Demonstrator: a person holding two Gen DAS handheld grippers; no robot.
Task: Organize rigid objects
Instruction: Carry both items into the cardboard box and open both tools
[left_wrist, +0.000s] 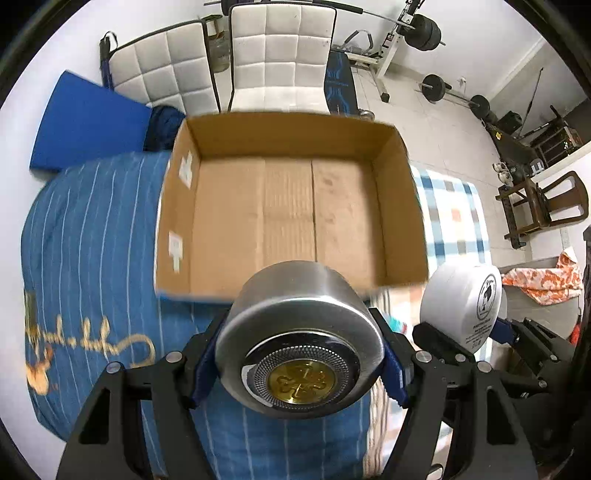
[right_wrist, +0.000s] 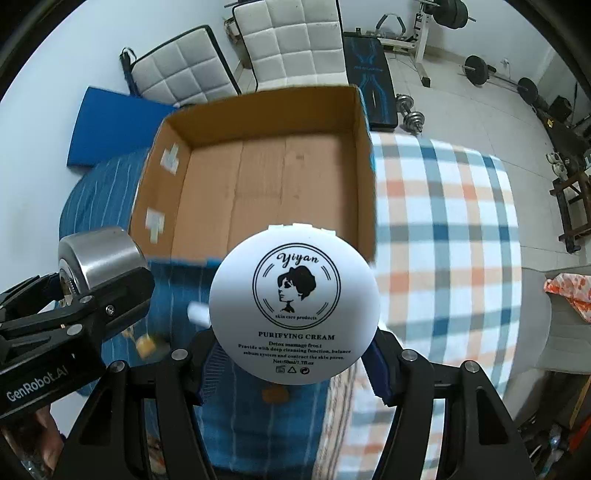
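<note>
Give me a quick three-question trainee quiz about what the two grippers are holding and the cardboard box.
1. True or false: the cardboard box already holds an item.
2. What does the left gripper grip?
A. silver metal tin
B. white cream jar
C. nothing
3. Fill in: the right gripper holds the ____.

Key: 1 false; 2 A; 3 white cream jar.

Two white quilted chairs (left_wrist: 280, 55), barbell weights (left_wrist: 424, 31), blue mat (left_wrist: 88, 122) behind.
</note>
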